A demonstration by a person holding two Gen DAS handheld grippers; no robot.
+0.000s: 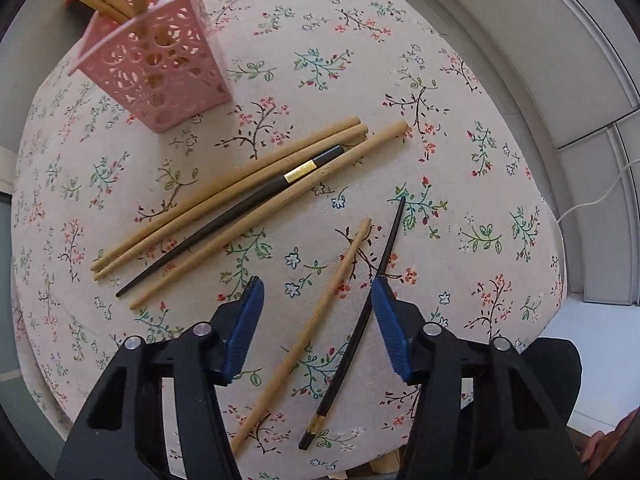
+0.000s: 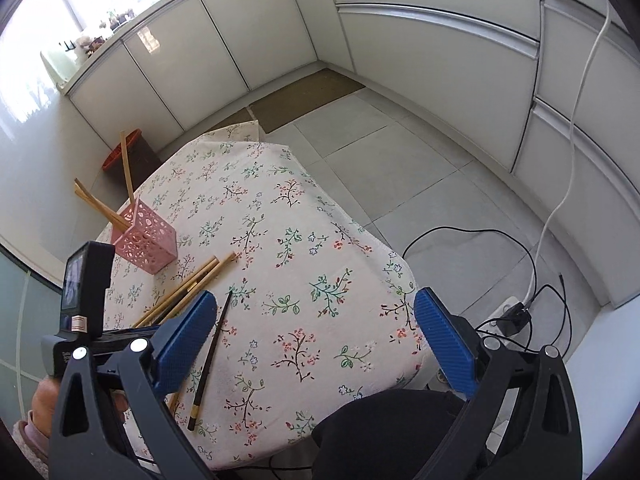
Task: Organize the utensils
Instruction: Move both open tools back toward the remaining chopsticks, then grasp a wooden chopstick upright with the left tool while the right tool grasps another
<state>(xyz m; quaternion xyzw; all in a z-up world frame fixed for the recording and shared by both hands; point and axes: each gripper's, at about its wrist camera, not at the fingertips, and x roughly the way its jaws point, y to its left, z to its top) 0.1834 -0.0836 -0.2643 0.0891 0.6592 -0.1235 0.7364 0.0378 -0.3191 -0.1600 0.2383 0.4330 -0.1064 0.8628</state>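
A pink perforated holder (image 1: 160, 64) stands at the far left of the floral tablecloth (image 1: 440, 152) with several wooden chopsticks in it. Beside it lies a pile of three wooden chopsticks (image 1: 224, 196) and a black one with a gold band (image 1: 298, 172). My left gripper (image 1: 316, 284) points down over a single wooden chopstick (image 1: 320, 312), which lies between its blue pads untouched. A black chopstick (image 1: 340, 372) passes under the right-hand pad. My right gripper (image 2: 316, 296) hangs wide open above the table, nothing between its fingers. The holder (image 2: 146, 240) and black chopstick (image 2: 210, 356) show there too.
The table's right and near edges drop to a tiled floor with cables and a power strip (image 2: 514, 314). White cabinets (image 2: 420, 40) ring the room. A red-rimmed bin (image 2: 128, 152) stands behind the table. A dark knee (image 2: 380, 432) is at the near edge.
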